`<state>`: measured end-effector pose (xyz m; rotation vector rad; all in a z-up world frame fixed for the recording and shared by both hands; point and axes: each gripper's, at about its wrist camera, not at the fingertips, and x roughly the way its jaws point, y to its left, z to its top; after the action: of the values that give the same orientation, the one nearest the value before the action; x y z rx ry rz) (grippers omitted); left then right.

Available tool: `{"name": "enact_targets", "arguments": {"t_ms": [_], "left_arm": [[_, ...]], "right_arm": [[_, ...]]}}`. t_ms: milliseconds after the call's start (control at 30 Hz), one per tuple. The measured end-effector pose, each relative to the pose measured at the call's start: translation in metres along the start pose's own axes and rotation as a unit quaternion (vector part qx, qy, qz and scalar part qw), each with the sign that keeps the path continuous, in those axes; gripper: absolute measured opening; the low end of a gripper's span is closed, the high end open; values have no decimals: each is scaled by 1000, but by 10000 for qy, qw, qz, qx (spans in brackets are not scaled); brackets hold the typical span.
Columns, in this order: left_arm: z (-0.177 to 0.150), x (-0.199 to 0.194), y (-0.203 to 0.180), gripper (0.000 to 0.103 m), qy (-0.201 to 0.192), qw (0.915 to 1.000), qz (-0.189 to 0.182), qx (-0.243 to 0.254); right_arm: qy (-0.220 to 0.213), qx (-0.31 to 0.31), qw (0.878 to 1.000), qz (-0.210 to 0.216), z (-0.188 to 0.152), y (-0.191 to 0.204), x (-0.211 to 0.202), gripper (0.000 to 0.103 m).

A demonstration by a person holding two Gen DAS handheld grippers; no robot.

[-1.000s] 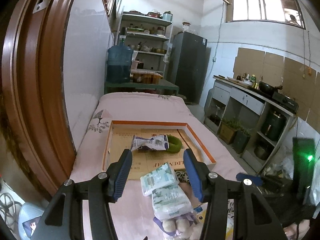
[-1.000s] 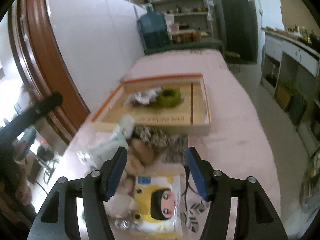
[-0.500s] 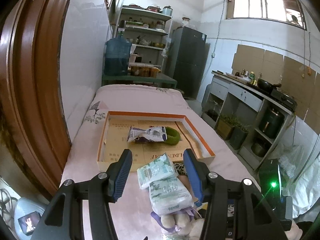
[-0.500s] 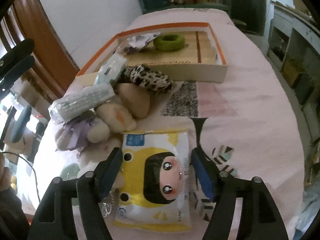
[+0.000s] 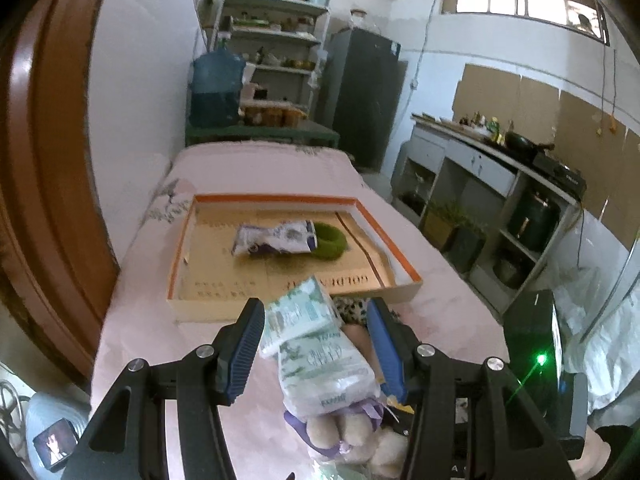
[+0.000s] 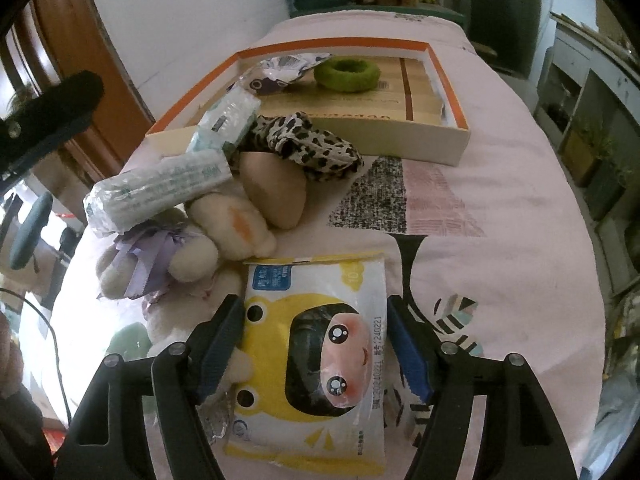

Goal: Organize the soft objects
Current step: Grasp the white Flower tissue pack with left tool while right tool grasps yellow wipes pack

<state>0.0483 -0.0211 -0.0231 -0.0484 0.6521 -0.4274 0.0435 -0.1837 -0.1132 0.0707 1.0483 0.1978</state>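
- My right gripper (image 6: 314, 354) has come down over the yellow wipes pack (image 6: 316, 356); a second ago it hung higher, looking out across the box. Its jaws are spread wide, one on each side of the pack, not yet squeezing it.
- My left gripper (image 5: 316, 342) has eased forward a little over the green-printed tissue packs (image 5: 316, 344). It is also released, with the packs lying loose between its jaws.
- The shallow orange-rimmed box (image 6: 456, 92) sits further up the pink-covered bed (image 6: 500, 184). It already contains a green ring (image 6: 346, 74) and a silvery pouch (image 6: 280, 72).
- The plush toys (image 6: 192, 244), a leopard-print cloth (image 6: 308, 144) and the packs remain piled just in front of the box.
- As I see it, the wipes pack is next: close on it, lift, carry it into the box.
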Motion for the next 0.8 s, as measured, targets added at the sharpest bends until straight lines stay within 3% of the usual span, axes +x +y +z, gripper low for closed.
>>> {"name": "enact_targets", "arguments": {"t_ms": [500, 800], "left_arm": [[-8, 39, 0, 53, 859, 9959, -284, 85], [-16, 47, 1, 54, 1090, 9936, -283, 113]], "right_arm": [[-47, 43, 10000, 39, -1, -2, 2, 75], [-71, 41, 10000, 38, -1, -2, 2, 75]]}}
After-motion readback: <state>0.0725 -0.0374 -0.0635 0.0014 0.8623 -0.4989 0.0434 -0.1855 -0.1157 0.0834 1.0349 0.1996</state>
